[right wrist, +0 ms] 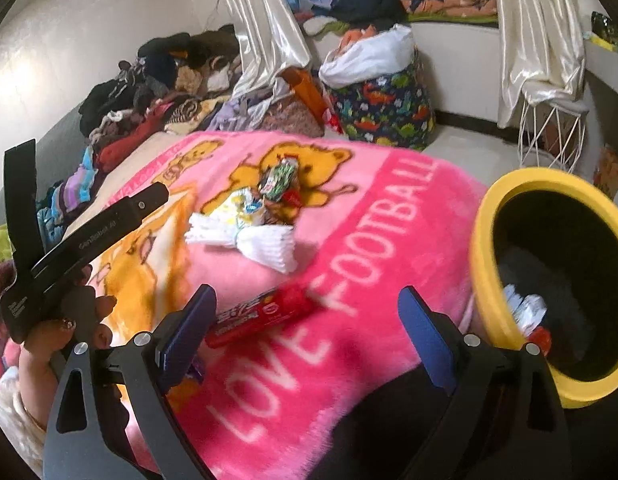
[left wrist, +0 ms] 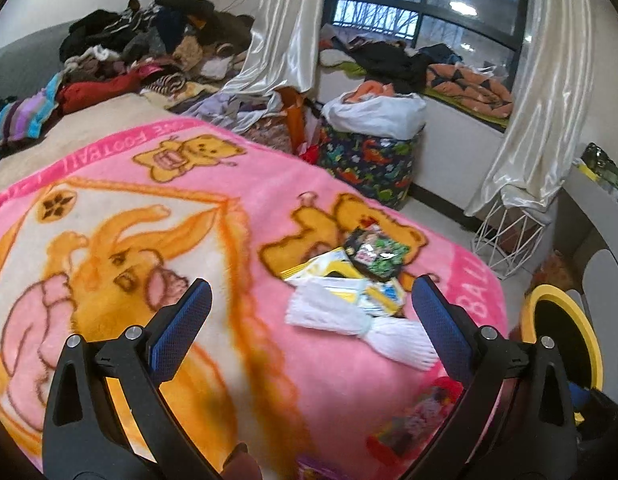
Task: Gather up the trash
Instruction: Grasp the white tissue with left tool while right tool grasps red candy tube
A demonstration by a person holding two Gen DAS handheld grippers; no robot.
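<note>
Trash lies on a pink blanket (left wrist: 237, 184): a white crumpled wrapper (left wrist: 349, 320), yellow-white packets (left wrist: 349, 280) and a green-black snack bag (left wrist: 375, 252). A red wrapper (right wrist: 265, 312) lies near the blanket's front edge, and also shows in the left wrist view (left wrist: 417, 420). My left gripper (left wrist: 311, 320) is open and empty, just short of the white wrapper. My right gripper (right wrist: 307, 328) is open and empty above the red wrapper. A yellow-rimmed black bin (right wrist: 549, 280) stands at the right with some trash inside.
A heap of clothes (left wrist: 149, 40) covers the far end of the bed. A dinosaur-print bag (left wrist: 369, 160) and a white wire basket (left wrist: 509, 236) stand on the floor by the window. My left hand with its gripper handle (right wrist: 69, 240) shows in the right wrist view.
</note>
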